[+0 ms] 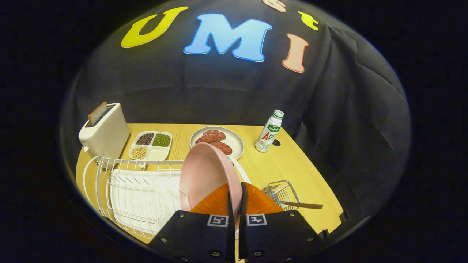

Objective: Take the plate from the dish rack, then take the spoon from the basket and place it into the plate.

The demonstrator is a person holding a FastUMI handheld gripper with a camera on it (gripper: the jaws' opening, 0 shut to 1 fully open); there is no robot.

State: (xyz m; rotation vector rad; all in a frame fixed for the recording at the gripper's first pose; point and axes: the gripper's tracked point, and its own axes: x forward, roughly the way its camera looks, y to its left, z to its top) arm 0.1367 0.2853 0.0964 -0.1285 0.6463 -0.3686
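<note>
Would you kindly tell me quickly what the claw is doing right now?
Claw: shut on the pink plate, gripping its rim, plate upright at the rack.

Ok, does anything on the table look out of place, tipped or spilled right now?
Nothing spilled or damaged. The pink plate stands on edge, pinched at its rim by the gripper beside the dish rack. The spoon pokes out of the wire basket. The bottle stands upright.
</note>
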